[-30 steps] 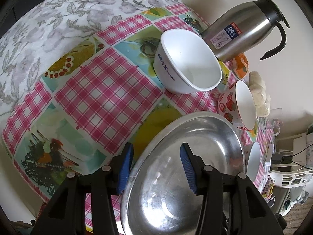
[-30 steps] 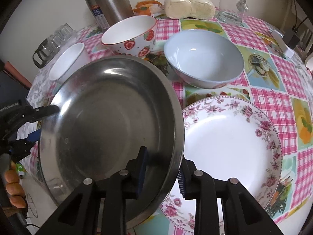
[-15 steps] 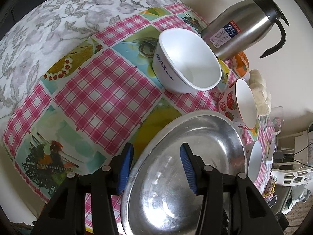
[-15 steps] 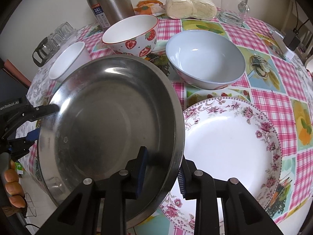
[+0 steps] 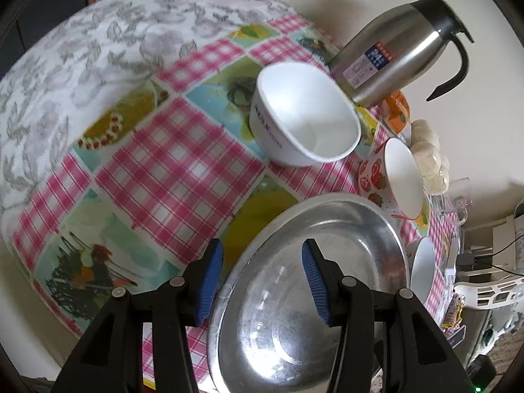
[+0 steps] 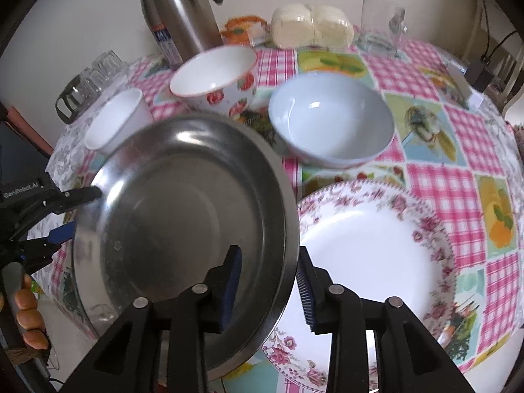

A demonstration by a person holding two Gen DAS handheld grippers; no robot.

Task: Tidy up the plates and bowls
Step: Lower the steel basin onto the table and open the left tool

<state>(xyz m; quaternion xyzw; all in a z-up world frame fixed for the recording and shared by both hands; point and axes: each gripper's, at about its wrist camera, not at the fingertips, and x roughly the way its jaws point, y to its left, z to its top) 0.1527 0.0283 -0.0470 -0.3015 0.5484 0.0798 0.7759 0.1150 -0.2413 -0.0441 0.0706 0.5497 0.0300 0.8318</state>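
Note:
A wide steel plate (image 5: pixel 344 245) (image 6: pixel 183 213) lies tilted near the table's front edge, its right rim over the edge of a floral plate (image 6: pixel 370 249). My left gripper (image 5: pixel 262 281) is open and straddles the steel plate's left rim without pressing. My right gripper (image 6: pixel 268 286) straddles the right rim; its jaws are opening, with the rim between them and a gap at the inner pad. Behind stand a white square bowl (image 5: pixel 304 121), a strawberry bowl (image 6: pixel 213 75) and a pale blue bowl (image 6: pixel 330 121).
A steel thermos (image 6: pixel 180 13), wrapped buns (image 6: pixel 311 26), a glass mug (image 6: pixel 380 23) and a rack of glasses (image 6: pixel 95 72) line the far edge by the wall. A person's hand (image 6: pixel 26 311) holds the left gripper at the table's left edge.
The right gripper's jaws have spread a little around the steel plate's rim, and the plate sits slightly lower in the right wrist view. The left gripper's jaws are unchanged.

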